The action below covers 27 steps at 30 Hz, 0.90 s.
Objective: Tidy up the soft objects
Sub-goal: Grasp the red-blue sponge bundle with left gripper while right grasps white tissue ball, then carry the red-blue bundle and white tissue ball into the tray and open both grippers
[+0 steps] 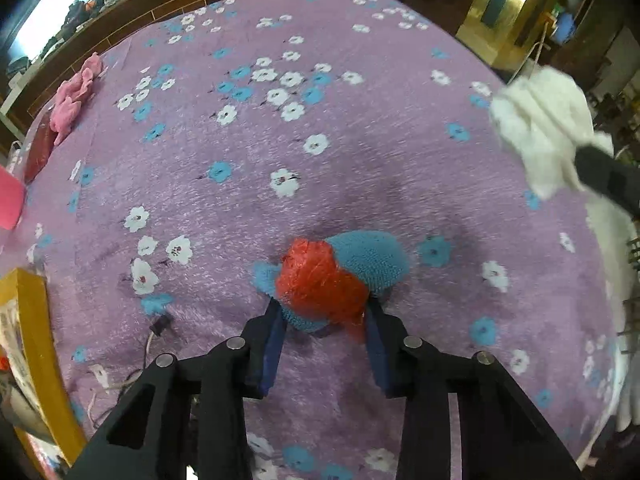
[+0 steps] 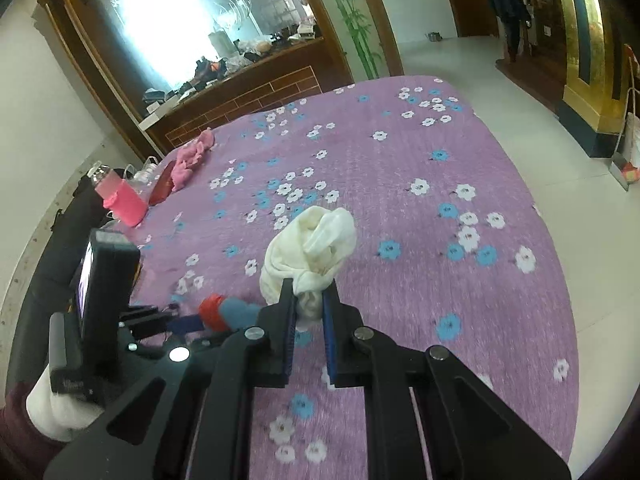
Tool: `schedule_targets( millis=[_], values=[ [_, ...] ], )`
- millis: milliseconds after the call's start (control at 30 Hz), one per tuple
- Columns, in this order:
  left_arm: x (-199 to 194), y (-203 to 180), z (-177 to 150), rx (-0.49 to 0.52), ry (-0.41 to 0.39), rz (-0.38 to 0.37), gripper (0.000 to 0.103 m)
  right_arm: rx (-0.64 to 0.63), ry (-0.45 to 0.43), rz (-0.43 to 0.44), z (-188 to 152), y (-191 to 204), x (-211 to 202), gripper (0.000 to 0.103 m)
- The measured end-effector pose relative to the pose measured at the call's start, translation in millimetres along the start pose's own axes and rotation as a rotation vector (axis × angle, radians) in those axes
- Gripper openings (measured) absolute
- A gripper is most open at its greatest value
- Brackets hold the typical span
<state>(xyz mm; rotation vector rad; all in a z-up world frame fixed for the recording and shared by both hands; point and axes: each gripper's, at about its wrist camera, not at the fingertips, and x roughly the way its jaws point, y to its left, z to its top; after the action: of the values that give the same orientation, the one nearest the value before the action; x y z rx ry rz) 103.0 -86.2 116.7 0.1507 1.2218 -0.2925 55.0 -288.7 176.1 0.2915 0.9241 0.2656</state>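
The left gripper point(image 1: 324, 314) has its jaws closed partway around a blue plush toy point(image 1: 370, 258) wrapped in a red mesh band point(image 1: 320, 280), the blue-padded fingers point(image 1: 272, 344) pressing on either side of the toy's near end. The toy rests on, or just above, the purple flowered blanket point(image 1: 360, 140) that covers the worktop, toward its near edge; which of the two cannot be told. The right gripper point(image 2: 310, 300) has its jaws nearly shut, pinching the lower bunched end of a cream-white cloth point(image 2: 312, 244), which stands up in a loose bundle above the blanket's middle. In the left wrist view the same white cloth point(image 1: 540, 128) appears blurred at the worktop's right edge, with one black finger of the right gripper against it. In the right wrist view the red and blue toy point(image 2: 228, 312) shows just left of the cloth, held by the left gripper point(image 2: 188, 324). Near the far left corner of the worktop lies a pink plush item point(image 2: 192, 158), beside a dark red flat object point(image 2: 162, 188) and a pink-sleeved bottle point(image 2: 120, 196) along the left edge. A thin cable point(image 1: 156, 328) lies on the blanket near the left gripper.
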Motion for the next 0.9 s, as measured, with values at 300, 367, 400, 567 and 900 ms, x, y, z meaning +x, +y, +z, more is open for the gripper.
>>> schedule_targets(
  millis=[300, 367, 400, 567, 900],
  values=[
    [-58, 7, -27, -0.021, -0.157, -0.14, 0.035, 0.023, -0.018, -0.001, -19, 7, -33, 0.009],
    [-76, 12, -41, -0.026, -0.197, -0.165, 0.035, 0.01, -0.023, 0.003, -23, 15, -40, 0.009],
    [-87, 15, -51, -0.029, -0.223, -0.178, 0.035, -0.004, -0.026, 0.009, -26, 25, -45, 0.009],
    [-133, 42, -104, -0.05, -0.318, -0.201, 0.035, -0.076, -0.028, 0.049, -43, 73, -58, 0.009],
    [-196, 82, -215, -0.065, -0.428, -0.115, 0.035, -0.194, -0.049, 0.093, -103, 159, -73, 0.01]
  ],
)
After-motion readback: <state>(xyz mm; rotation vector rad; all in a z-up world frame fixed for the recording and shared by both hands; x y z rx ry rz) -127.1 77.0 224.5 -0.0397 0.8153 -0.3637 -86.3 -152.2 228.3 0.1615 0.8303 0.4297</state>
